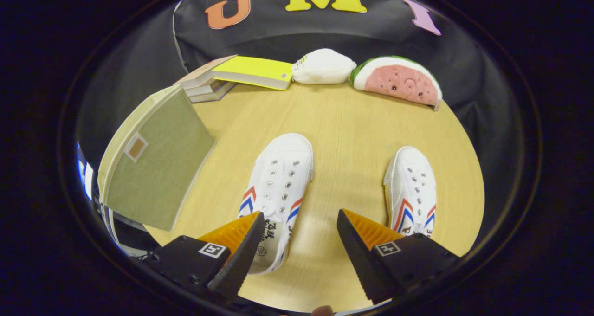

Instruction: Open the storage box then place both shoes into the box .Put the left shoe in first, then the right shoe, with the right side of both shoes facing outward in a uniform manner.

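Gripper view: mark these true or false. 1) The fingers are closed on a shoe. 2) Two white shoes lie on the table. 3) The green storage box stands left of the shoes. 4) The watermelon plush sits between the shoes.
1) False: the gripper is open and holds nothing, above the wooden table.
2) True: the left shoe and the right shoe lie apart.
3) True: the green storage box stands beside the left shoe.
4) False: the watermelon plush lies beyond the shoes, by the white plush.

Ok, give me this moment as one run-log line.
claw: open, holding nothing | storage box: closed, beside left finger | left shoe: on table, ahead of fingers | right shoe: on table
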`<state>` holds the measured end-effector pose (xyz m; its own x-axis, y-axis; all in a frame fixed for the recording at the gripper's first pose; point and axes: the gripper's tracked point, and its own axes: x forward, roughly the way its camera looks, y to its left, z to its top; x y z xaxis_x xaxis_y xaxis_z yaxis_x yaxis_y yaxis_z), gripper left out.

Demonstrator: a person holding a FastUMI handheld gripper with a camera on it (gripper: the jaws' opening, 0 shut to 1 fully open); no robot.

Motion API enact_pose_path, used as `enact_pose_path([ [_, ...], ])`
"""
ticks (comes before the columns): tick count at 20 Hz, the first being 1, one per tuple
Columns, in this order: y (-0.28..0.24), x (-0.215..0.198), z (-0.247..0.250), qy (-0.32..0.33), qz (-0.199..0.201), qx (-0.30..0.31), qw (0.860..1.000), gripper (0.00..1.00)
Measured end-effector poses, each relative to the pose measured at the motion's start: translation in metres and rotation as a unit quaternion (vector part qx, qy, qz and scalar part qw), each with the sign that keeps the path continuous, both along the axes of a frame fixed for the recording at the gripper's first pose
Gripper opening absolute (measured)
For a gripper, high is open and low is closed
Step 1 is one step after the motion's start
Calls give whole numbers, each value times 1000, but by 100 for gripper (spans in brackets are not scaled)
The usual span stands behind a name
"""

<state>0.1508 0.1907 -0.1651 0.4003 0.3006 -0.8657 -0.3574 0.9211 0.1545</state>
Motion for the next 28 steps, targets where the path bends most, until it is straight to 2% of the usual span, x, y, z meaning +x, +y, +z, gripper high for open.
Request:
enact_pose_path([
  [1, 2, 2, -5, 12, 3, 0, 1000, 98],
  [2, 4, 1, -10, 23, 4, 1, 1000, 90],
  [4, 10, 3, -17, 42, 3, 8, 999, 82],
  [7, 22, 1, -22, 62, 4, 28, 998, 64],
  [10, 24, 1, -21, 60, 10, 35, 998, 26],
  [11, 22, 2, -19, 60, 9, 43, 997, 22],
  [12, 24, 0, -16, 61, -2, 59, 996, 12],
  [13, 23, -1, -15, 62, -10, 69, 996, 8],
  [16, 25, -8, -6, 68, -37, 97, 992, 6],
  [19, 32, -22, 21, 86, -77, 147, 982, 6],
  [23, 52, -32, 93, 54, -100, 176, 978, 6],
  [28, 134, -36, 195, 3, -116, 242, 963, 6],
])
